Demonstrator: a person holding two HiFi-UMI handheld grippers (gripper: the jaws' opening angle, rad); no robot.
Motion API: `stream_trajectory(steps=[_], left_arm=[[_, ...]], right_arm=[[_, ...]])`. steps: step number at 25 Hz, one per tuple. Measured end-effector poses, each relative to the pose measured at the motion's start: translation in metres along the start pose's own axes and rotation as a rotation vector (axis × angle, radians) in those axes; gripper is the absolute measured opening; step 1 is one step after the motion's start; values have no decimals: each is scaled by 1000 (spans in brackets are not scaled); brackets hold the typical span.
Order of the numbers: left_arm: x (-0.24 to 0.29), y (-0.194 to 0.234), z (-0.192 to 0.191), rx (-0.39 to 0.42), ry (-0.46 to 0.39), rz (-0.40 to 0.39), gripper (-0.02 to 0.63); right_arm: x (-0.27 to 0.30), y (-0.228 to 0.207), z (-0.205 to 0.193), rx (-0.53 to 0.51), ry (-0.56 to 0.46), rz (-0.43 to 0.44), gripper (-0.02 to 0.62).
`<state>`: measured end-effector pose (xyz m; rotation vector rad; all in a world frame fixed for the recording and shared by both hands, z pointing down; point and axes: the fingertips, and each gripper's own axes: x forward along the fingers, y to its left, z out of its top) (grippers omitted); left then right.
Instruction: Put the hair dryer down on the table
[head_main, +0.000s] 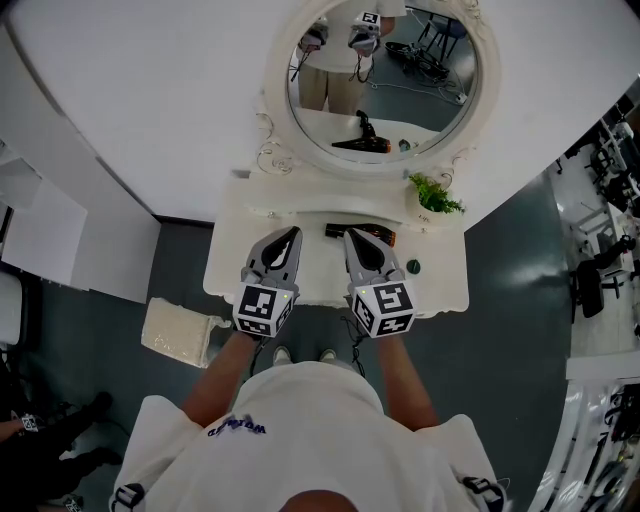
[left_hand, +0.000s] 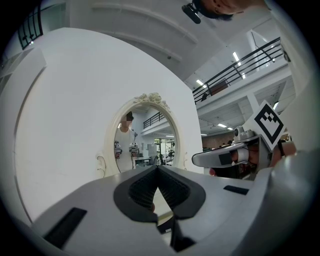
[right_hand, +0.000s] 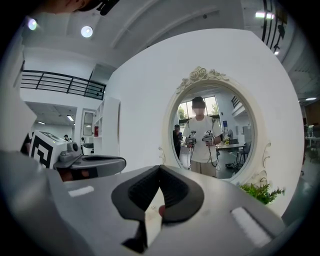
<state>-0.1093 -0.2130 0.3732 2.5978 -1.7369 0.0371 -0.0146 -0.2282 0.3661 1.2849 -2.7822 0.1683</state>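
The black hair dryer (head_main: 334, 231) lies on the white vanity table (head_main: 440, 285) just below the mirror, and my right gripper's tip hides part of it. Its reflection shows in the oval mirror (head_main: 385, 80). My left gripper (head_main: 288, 236) and right gripper (head_main: 351, 236) hover side by side over the table's front half, both shut with nothing between the jaws. In the left gripper view the left gripper's (left_hand: 158, 168) jaws meet at the tips. The right gripper (right_hand: 160, 168) looks the same in its own view, facing the mirror.
A small green plant (head_main: 435, 195) stands at the table's back right, also visible as the plant (right_hand: 260, 192) from the right gripper. A small dark round object (head_main: 413, 266) sits right of my right gripper. A beige cushion (head_main: 180, 332) lies on the floor at left.
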Motion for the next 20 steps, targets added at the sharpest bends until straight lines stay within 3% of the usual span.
stream_trajectory(steps=[20], left_arm=[[1,2,-4,-5,7,-5,8]], right_arm=[[2,-1,-3,0,6,-10,11]])
